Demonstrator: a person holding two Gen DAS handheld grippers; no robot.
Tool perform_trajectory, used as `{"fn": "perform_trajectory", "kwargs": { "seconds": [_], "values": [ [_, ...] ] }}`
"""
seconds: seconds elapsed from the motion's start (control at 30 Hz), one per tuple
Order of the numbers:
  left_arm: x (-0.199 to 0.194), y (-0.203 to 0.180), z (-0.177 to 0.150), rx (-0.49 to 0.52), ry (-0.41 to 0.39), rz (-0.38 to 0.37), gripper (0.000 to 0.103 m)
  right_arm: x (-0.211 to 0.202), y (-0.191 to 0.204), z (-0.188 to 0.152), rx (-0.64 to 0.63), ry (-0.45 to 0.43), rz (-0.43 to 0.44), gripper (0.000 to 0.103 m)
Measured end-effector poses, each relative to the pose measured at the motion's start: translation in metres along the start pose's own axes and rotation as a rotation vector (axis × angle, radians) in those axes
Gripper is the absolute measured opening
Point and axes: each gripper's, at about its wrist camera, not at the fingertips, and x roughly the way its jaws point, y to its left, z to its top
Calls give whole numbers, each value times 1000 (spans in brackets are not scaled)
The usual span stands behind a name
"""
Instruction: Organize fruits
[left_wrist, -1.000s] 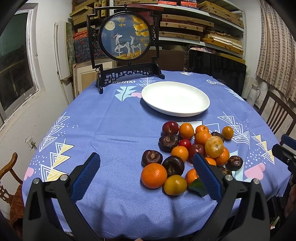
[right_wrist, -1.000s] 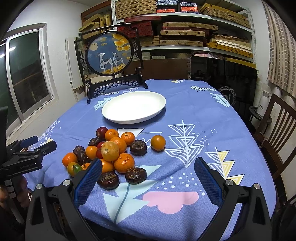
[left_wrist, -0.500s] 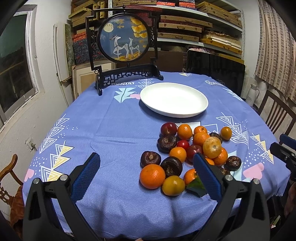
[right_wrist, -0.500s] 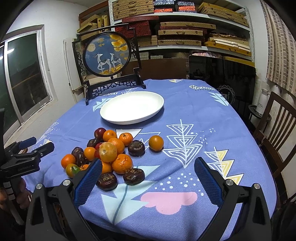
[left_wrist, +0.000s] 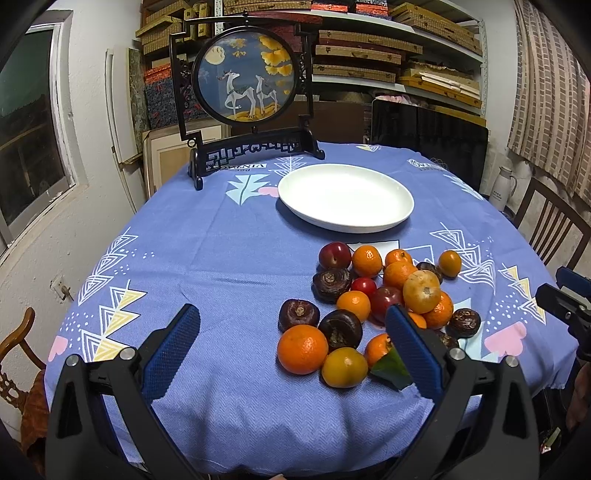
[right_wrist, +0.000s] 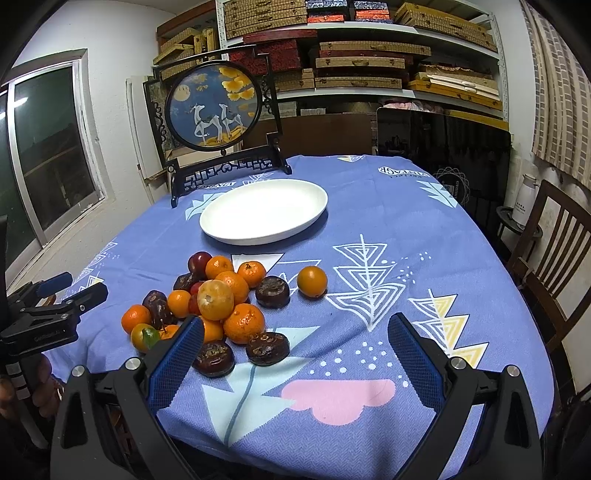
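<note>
Fruits (left_wrist: 373, 302) between plate (left_wrist: 400, 212) and hand-held grippers.

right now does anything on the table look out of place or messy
Yes: the fruit pile sits loose on the tablecloth while the white plate behind it is bare. One small orange lies apart from the heap. Nothing looks spilled or damaged.

A domestic room, used partly for dining and partly for storage, is shown. A round worktop (right_wrist: 406, 229) is draped in a blue patterned tablecloth (left_wrist: 229, 251). Behind the worktop, wall shelves (right_wrist: 369, 48) are stacked with flat woven boxes. A decorative round deer screen (left_wrist: 245, 75) is stood at the worktop's far edge, wooden chairs (right_wrist: 550, 258) are drawn up beside the worktop, and a window (right_wrist: 48, 155) is set in the wall to its left.
</note>
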Motion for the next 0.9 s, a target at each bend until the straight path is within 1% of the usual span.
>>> {"fn": "perform_trajectory", "kwargs": {
  "seconds": [0.9],
  "values": [
    [2, 2, -5, -3, 9, -1, 99, 5, 3, -5, -2, 8, 4, 100]
  ]
}}
